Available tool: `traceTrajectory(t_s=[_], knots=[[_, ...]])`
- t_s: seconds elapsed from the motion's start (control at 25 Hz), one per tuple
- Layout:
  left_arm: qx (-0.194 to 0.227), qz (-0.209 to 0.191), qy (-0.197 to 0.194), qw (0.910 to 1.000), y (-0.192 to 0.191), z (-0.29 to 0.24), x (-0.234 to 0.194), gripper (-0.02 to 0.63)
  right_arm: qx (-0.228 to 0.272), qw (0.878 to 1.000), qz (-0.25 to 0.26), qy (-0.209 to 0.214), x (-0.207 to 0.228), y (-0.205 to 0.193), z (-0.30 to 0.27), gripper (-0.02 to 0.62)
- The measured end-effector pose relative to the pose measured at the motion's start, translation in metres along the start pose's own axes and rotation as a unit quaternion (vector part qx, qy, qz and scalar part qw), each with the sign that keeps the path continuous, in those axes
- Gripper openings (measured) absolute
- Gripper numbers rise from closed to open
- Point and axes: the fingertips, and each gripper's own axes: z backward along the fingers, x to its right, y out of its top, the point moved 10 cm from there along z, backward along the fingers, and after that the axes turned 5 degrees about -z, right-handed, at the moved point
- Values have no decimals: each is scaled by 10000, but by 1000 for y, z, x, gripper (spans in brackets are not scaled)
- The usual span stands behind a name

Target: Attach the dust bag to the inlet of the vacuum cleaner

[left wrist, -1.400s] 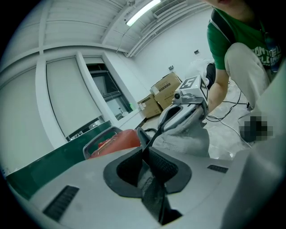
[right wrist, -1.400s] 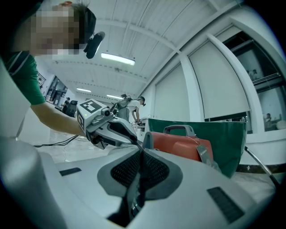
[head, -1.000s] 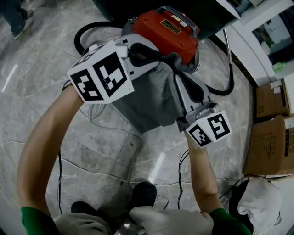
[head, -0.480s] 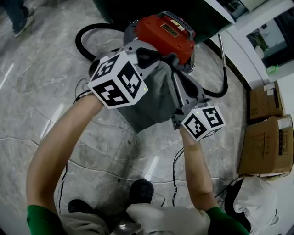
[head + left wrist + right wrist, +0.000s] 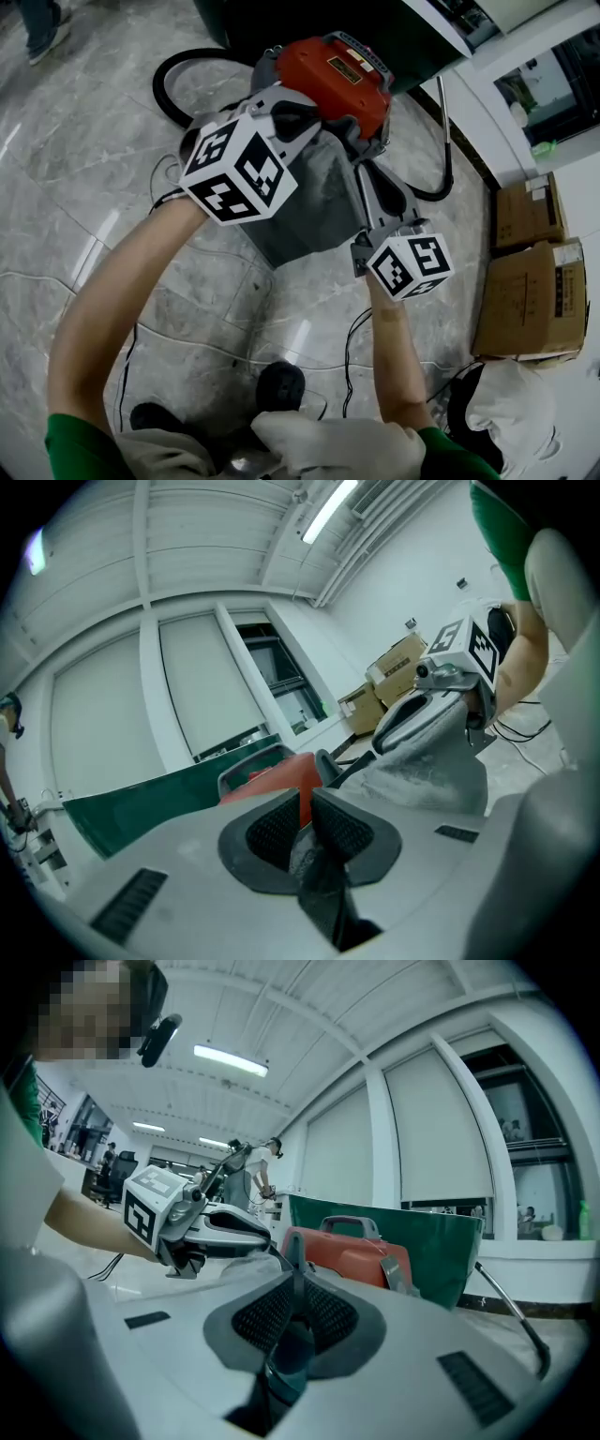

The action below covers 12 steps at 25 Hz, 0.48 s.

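The red vacuum cleaner (image 5: 328,67) stands on the floor (image 5: 94,141), just beyond both grippers. The grey dust bag (image 5: 309,202) hangs against its near side. The left gripper (image 5: 305,803), seemingly nearer the vacuum, is clamped on bag fabric; the right gripper (image 5: 292,1302) pinches the bag's edge.

Grey marble floor (image 5: 84,169) with thin cables (image 5: 187,342) across it. Cardboard boxes (image 5: 530,300) stand by a white wall (image 5: 487,112). A strip light (image 5: 328,508) runs along the white ceiling (image 5: 206,527).
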Motion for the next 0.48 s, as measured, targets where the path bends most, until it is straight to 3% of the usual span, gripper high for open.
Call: traceTrajectory(t_s=[0.2, 0.48], knots=[[122, 12, 161, 9998, 3, 10, -2, 41, 70, 9998, 113, -172, 2, 9, 17, 29], [358, 149, 337, 9987, 11, 20, 2, 40, 251, 9993, 264, 15, -20, 28, 26, 29]])
